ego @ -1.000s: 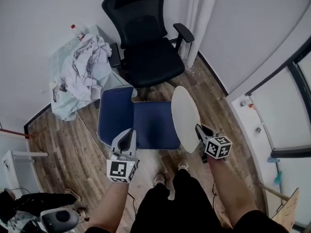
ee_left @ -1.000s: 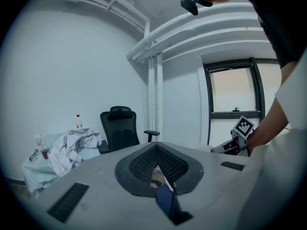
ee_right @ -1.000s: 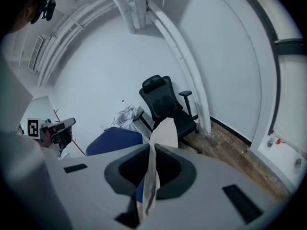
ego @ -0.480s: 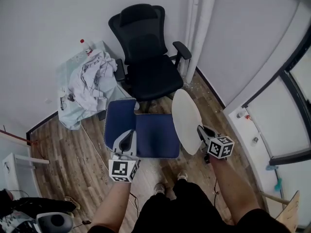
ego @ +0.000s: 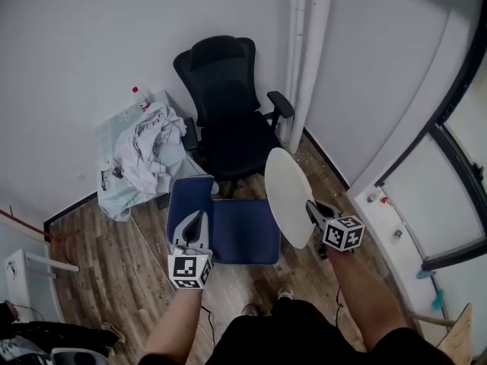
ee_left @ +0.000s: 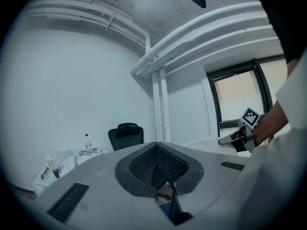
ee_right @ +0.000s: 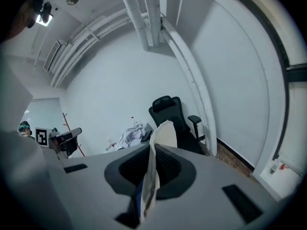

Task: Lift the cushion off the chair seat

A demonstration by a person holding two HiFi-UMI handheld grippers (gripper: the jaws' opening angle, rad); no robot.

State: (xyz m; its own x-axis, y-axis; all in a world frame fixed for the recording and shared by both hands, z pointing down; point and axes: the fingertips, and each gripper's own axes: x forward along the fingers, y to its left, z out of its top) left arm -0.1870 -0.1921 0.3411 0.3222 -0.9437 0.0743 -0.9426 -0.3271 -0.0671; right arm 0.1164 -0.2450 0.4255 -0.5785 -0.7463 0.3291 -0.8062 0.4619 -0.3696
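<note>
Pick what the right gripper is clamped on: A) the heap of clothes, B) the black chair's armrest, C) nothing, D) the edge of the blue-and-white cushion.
D: the right gripper has its jaws shut on the cushion, whose white side is turned up there.

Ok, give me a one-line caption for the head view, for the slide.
Left gripper and right gripper hold the blue cushion by opposite edges, before a black office chair.
</note>
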